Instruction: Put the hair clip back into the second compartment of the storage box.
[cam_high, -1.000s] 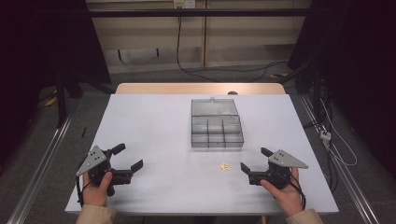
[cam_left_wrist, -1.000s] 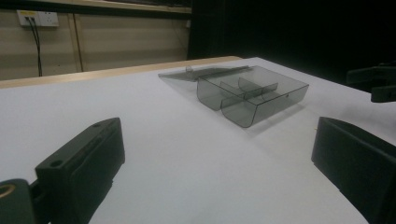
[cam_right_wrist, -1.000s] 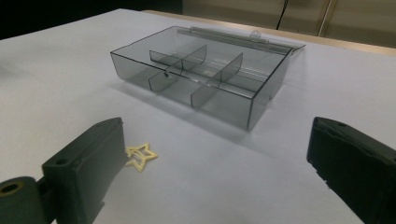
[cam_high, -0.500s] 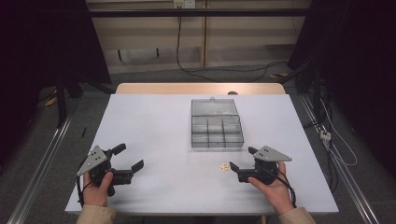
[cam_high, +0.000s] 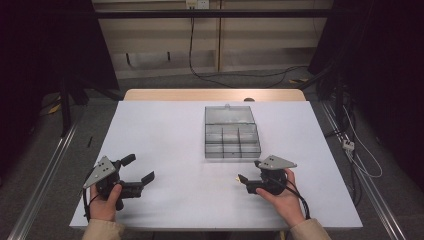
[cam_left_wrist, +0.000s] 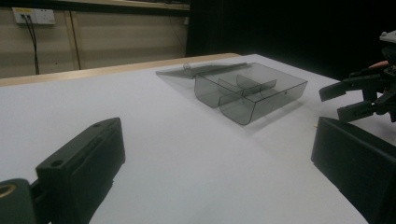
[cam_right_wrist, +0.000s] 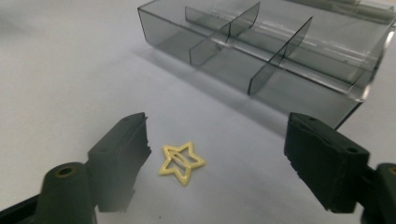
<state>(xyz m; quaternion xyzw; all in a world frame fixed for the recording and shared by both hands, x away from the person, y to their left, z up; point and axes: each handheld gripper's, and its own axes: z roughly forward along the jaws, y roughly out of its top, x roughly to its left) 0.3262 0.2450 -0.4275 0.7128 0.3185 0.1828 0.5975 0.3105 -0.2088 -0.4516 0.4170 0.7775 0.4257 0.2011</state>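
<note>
Star clip framed between the right hand-held gripper's jaws, not yet gripped.

The yellow star-shaped clip (cam_right_wrist: 182, 162) lies flat on the white desk (cam_high: 165, 135), just ahead of the right hand-held gripper (cam_right_wrist: 217, 154) and nearer its left jaw; no pad is seen touching it. The jaws have just been closing but stand partly open around it. The clear compartment box (cam_right_wrist: 280, 60) sits beyond. The left hand-held gripper (cam_high: 137, 169) is held well apart, wide open and empty.
</note>
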